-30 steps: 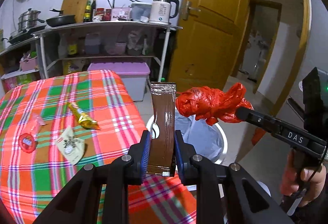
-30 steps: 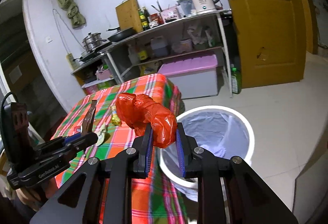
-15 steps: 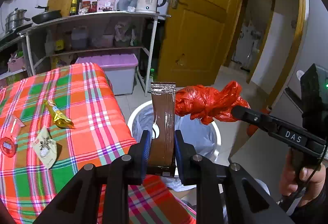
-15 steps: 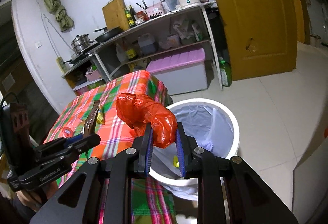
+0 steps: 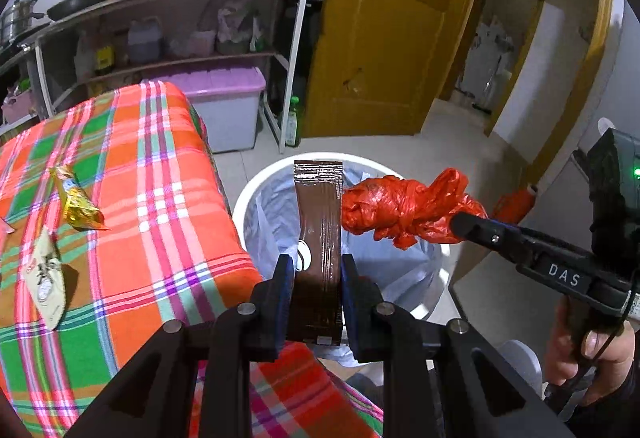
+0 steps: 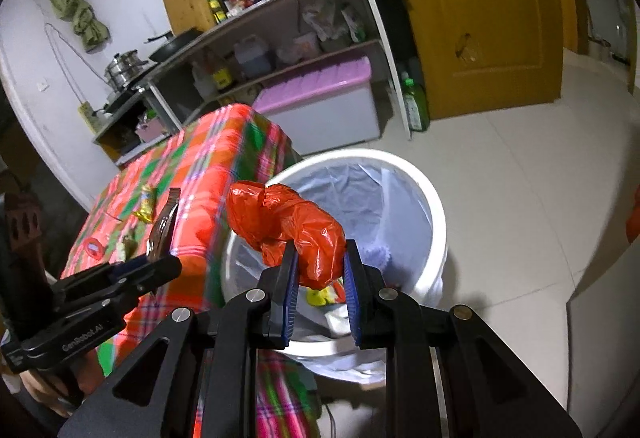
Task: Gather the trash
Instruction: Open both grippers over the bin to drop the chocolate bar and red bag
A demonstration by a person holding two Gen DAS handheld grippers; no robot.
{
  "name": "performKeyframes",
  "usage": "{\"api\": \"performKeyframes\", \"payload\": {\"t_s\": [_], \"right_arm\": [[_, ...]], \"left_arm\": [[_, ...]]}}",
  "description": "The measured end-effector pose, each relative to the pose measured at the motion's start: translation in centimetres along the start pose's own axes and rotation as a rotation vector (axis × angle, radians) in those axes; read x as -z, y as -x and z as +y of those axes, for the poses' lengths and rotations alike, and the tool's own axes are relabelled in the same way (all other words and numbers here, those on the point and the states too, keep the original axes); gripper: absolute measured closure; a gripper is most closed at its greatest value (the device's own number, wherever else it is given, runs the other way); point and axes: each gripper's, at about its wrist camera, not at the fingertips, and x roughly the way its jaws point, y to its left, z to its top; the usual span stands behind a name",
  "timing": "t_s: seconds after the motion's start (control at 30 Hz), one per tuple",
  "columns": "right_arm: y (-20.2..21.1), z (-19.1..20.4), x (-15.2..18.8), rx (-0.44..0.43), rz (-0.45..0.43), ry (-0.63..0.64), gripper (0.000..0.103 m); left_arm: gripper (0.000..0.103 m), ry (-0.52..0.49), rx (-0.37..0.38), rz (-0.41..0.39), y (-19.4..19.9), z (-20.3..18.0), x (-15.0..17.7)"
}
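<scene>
The white lined trash bin (image 6: 424,197) stands beside the plaid-covered table (image 5: 120,165). Above its mouth, the right gripper (image 6: 320,270) clamps a crumpled red plastic bag (image 6: 288,226) and the left gripper (image 5: 314,278) pinches a brown wrapper (image 5: 318,222) — best released only once both hang fully inside the rim.

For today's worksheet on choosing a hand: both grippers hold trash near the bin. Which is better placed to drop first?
Right. Its red bag hangs over the bin opening, while the left gripper's brown wrapper sits nearer the table-side rim.

table (image 5: 168,197) cut off, bin (image 6: 434,205) bottom hidden
</scene>
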Motion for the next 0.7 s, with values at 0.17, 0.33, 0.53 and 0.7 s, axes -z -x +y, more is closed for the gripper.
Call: {"api": "performKeyframes", "payload": {"t_s": [0.17,0.33,0.53,0.7], "right_arm": [[-1.6,-0.8,0.3,0.015,0.042,-0.012,0.081],[-2.9,-1.4,0.6,0.019,0.082,-0.019,0.079],[-3.9,-1.7,1.0,0.017,0.109,-0.012,0.076],[-3.9,-1.7,1.0,0.017,0.106,-0.014,0.071]], "left_arm": [[0.08,-0.002,0.005,0.05,-2.1,-0.2,-0.2],[0.08,0.006,0.009,0.087,-3.7,-0.2,-0.3],[0.08,0.027,0.015,0.132,-5.0,0.0,0.0],[0.075,0.037,0.021,0.139,-5.0,0.4,0.1]]}}
